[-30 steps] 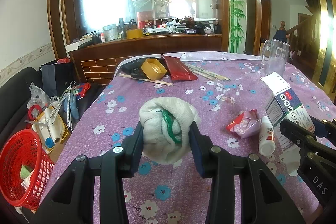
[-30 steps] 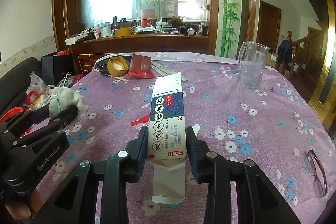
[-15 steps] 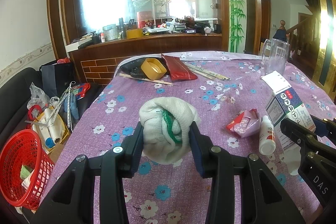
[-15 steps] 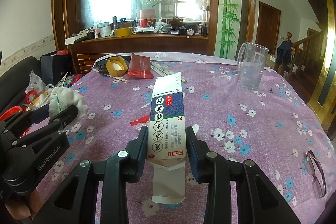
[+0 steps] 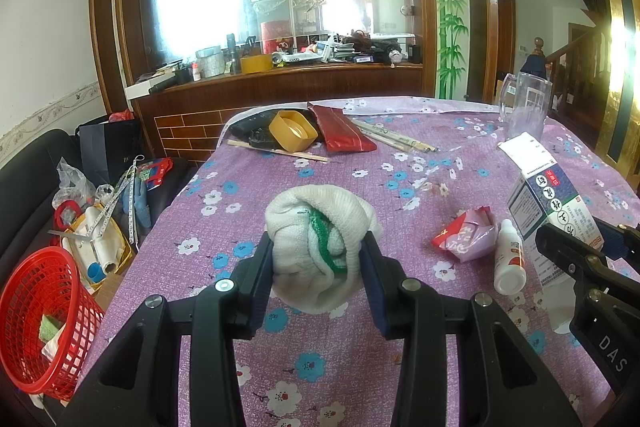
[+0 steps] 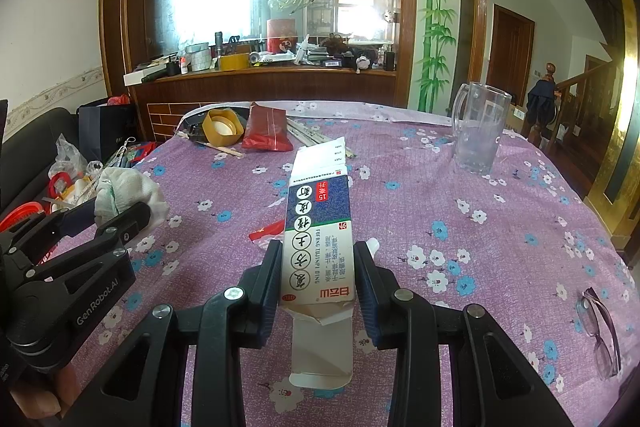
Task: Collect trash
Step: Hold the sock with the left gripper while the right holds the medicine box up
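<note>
My left gripper (image 5: 318, 259) is shut on a balled white cloth with a green strip (image 5: 316, 239), held above the purple flowered tablecloth (image 5: 280, 179). The cloth also shows in the right wrist view (image 6: 124, 193). My right gripper (image 6: 316, 267) is shut on an opened blue-and-white carton (image 6: 318, 227), which also shows at the right of the left wrist view (image 5: 552, 203). A crumpled pink-and-red wrapper (image 5: 468, 235) and a small white bottle (image 5: 509, 259) lie on the table between the grippers. A red mesh basket (image 5: 40, 319) with scraps stands low at the left.
A yellow tub (image 5: 292, 131), red pouch (image 5: 340, 133) and chopsticks (image 5: 396, 139) lie at the far table edge. A clear mug (image 6: 480, 131) stands far right. Glasses (image 6: 600, 331) lie near right. A sofa with clutter (image 5: 96, 227) is left of the table.
</note>
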`<state>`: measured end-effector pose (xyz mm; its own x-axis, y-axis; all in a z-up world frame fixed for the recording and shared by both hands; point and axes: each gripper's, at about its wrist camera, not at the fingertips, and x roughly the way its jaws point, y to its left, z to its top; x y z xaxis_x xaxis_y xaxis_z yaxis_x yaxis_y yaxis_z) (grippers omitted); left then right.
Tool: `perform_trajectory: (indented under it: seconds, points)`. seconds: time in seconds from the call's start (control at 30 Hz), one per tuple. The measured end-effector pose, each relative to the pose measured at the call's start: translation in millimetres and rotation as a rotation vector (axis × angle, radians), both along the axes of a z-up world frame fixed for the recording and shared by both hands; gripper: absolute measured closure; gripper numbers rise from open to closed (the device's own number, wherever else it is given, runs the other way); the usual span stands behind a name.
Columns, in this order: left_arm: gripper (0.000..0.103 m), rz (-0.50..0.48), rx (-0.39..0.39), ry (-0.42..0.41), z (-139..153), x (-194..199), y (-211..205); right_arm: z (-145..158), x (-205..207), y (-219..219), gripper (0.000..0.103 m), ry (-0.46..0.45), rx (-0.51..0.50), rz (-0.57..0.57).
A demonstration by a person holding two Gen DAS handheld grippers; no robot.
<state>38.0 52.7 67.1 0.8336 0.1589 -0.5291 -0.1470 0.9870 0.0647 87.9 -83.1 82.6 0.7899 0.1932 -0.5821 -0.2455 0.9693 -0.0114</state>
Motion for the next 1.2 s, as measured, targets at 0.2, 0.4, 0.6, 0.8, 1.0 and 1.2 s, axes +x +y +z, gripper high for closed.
perform_trajectory:
  seconds: [0.2,0.4,0.6,0.8,1.0,1.2]
  points:
    - [0.063,0.0,0.0,0.001,0,0,0,0,0,0,0.065,-0.001,0.0,-0.001]
    - [0.063,0.0,0.0,0.001,0,0,0,1,-1,1,0.065,-0.005,-0.004,-0.003]
    - [0.063,-0.002,-0.023,0.007,-2,-1,3,5,-1,1,0.065,-0.024,-0.025,-0.009]
    - [0.063,0.008,-0.041,0.014,0,-3,9,10,-4,5,0.065,-0.052,-0.052,-0.038]
    - [0.063,-0.009,-0.045,-0.013,20,-22,10,21,-11,4,0.065,-0.046,-0.05,-0.041]
    - [0.063,0.003,-0.051,-0.018,30,-57,23,35,-34,10,0.065,-0.064,-0.051,-0.038]
